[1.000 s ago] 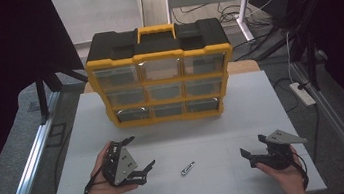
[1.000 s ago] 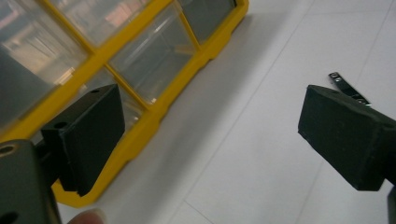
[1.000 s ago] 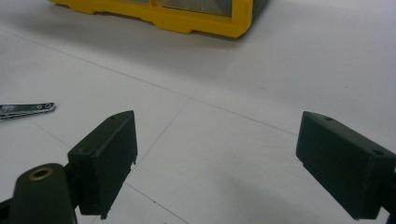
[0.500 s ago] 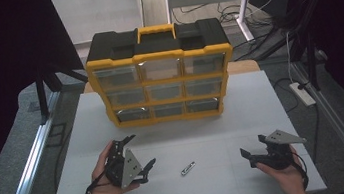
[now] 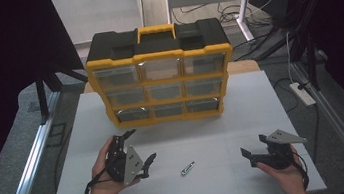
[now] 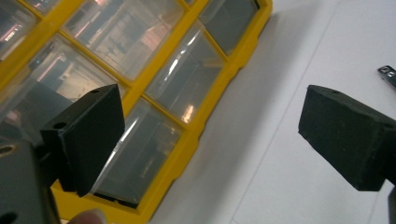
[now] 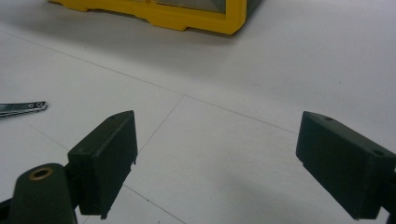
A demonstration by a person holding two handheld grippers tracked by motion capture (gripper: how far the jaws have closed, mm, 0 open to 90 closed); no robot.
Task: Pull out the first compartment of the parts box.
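Hovering both grippers, left gripper (image 5: pixel 139 151) and right gripper (image 5: pixel 256 152), jaws spread and empty, we haven't picked yet. Between them, near the bench's front edge, lies the small metal clip (image 5: pixel 187 168); next we close in squarely.

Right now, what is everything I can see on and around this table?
Drawer organiser: one, yellow and black with nine clear drawers, at the table's far middle.
Small metal piece: one, silvery, on the near table between the tools.
Table: one, white.
Power strip: one, white, on the floor at right.
Left tool: one, black, jaws open, tilted toward the organiser.
Right tool: one, black, jaws open, near right.
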